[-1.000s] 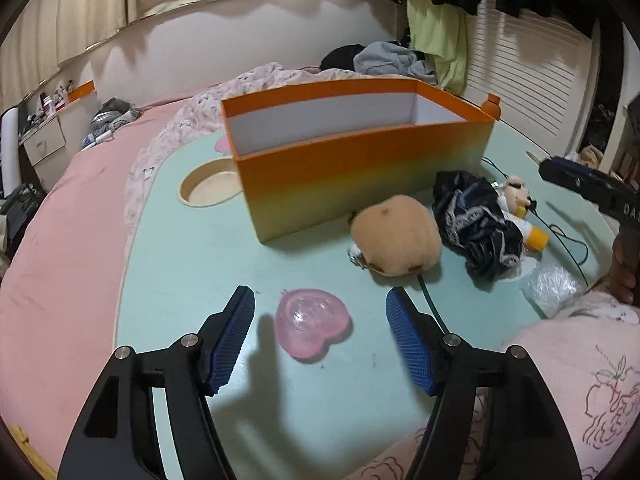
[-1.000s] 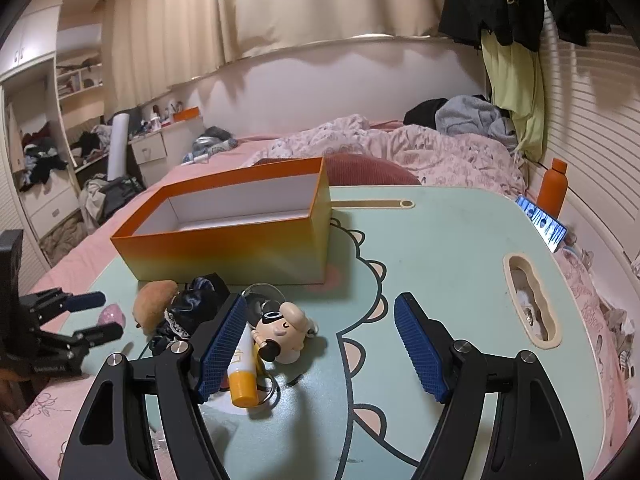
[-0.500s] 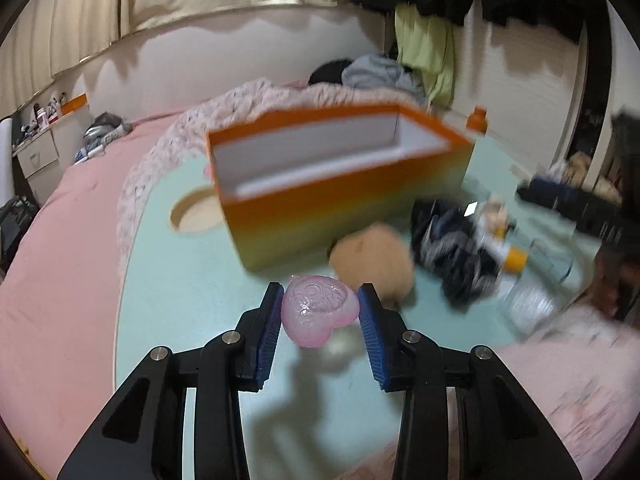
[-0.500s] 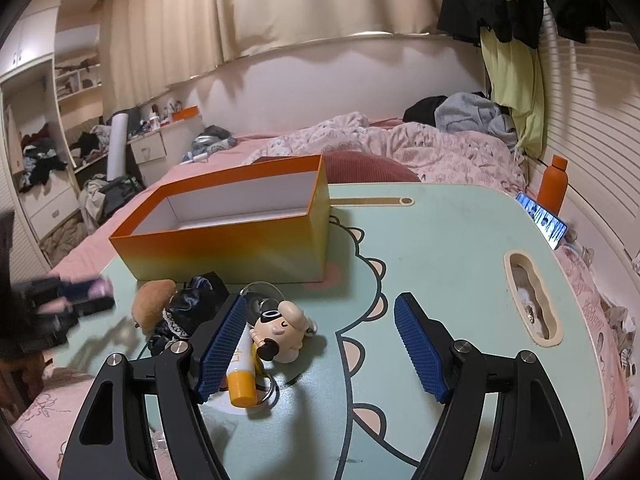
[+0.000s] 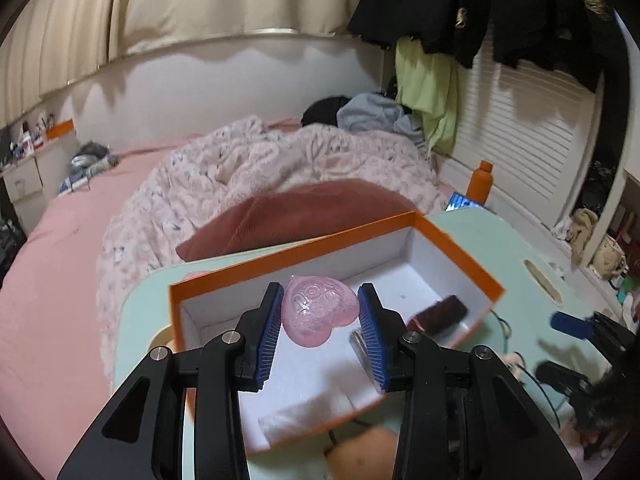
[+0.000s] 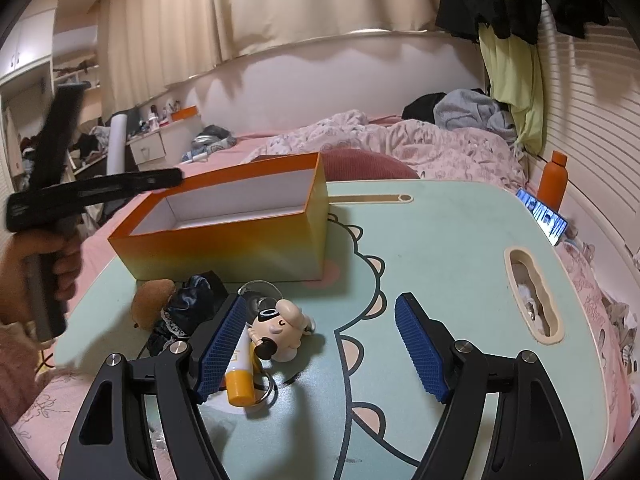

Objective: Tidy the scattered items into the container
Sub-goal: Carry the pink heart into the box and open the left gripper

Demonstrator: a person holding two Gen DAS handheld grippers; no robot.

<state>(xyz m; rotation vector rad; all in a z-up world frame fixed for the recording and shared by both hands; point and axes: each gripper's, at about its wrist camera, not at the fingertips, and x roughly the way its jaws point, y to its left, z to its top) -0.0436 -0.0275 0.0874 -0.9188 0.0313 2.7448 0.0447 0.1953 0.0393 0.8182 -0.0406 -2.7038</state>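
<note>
My left gripper point(image 5: 320, 330) is shut on a clear pink heart-shaped case point(image 5: 318, 314) and holds it above the open orange box point(image 5: 456, 252). A dark brown bar point(image 5: 438, 316) and a white packet point(image 5: 308, 414) lie inside the box. In the right wrist view the orange box point(image 6: 240, 240) stands at the table's left. My right gripper point(image 6: 320, 344) is open and empty, low over the table. Near its left finger lie a pig figurine point(image 6: 280, 330), an orange-capped tube point(image 6: 240, 376), a black cloth bundle point(image 6: 188, 308) and a brown plush point(image 6: 152, 300).
The mint table point(image 6: 440, 248) has a slot cutout point(image 6: 532, 292) at right, with a phone point(image 6: 542, 216) and orange bottle point(image 6: 554, 180) at its far edge. A dark red cushion point(image 5: 296, 216) and pink bed lie behind the box. The left gripper's body point(image 6: 92, 192) reaches over the box.
My left gripper closed on the pink heart, lifted it off the table and carried it over the orange box. The right gripper has stayed put and open.
</note>
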